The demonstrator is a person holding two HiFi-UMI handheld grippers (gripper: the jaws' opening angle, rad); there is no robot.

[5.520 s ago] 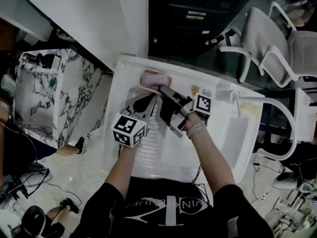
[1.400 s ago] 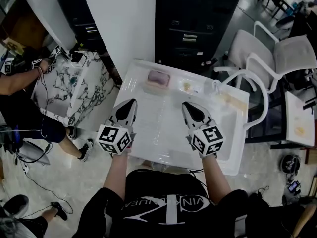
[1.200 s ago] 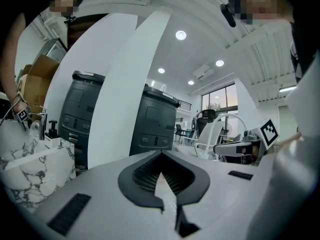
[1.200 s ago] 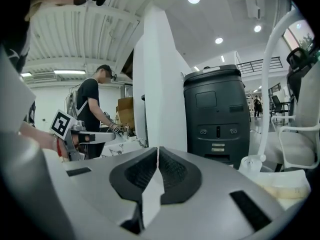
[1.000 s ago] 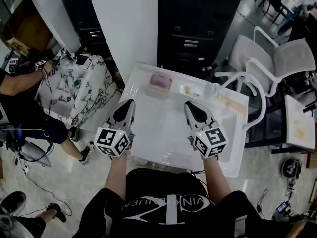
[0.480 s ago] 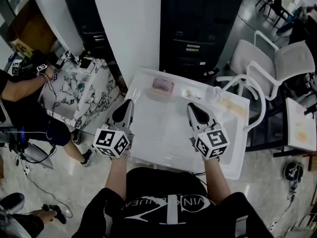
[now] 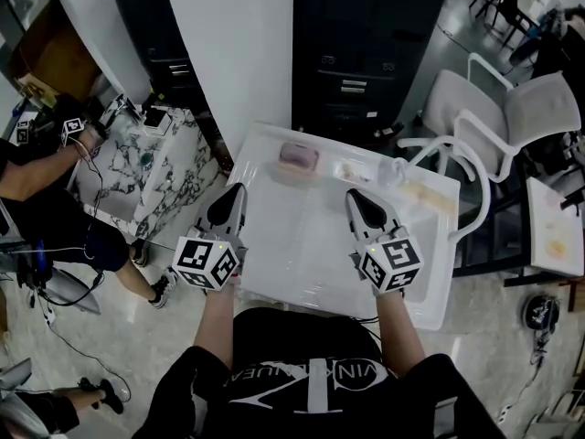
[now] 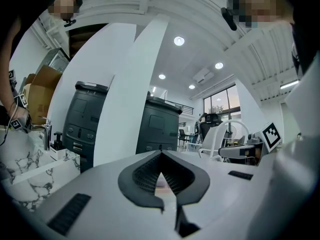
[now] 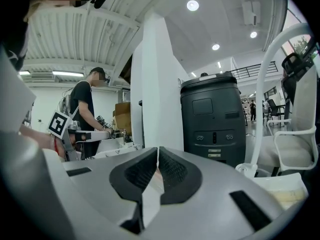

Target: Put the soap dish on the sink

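**Both claws closed and level over the sink's near edge, soap dish on the far ledge**

In the head view the person stands at the front of the white sink (image 7: 302, 245), both arms stretched forward side by side. The left forearm (image 7: 215, 316) and right forearm (image 7: 395, 323) run almost parallel, elbows close to the body, and each ends behind a marker cube: the left cube (image 7: 206, 263) and the right cube (image 7: 391, 263).

The left claw (image 7: 235, 190) is held over the sink's near left part, pointing away from the person toward the back wall. In its own view, the left claw (image 8: 160, 158) has its jaws closed tip to tip with nothing gripped between them. It sits level.

The right claw (image 7: 353, 196) is held over the near right part of the sink, well apart from the left one and pointing the same way, tilted only slightly downward. In its own view, the right claw (image 9: 158, 151) has its two dark pads pressed together, and it is empty too.

The pink soap dish (image 7: 298, 156) rests on the sink's far ledge, left of the middle, well ahead of both claws and touched by neither.

A marble-patterned cabinet (image 7: 160, 167) stands to the left of the sink, with another person (image 7: 41, 199) beside it, and white chairs (image 7: 507, 108) stand on the right
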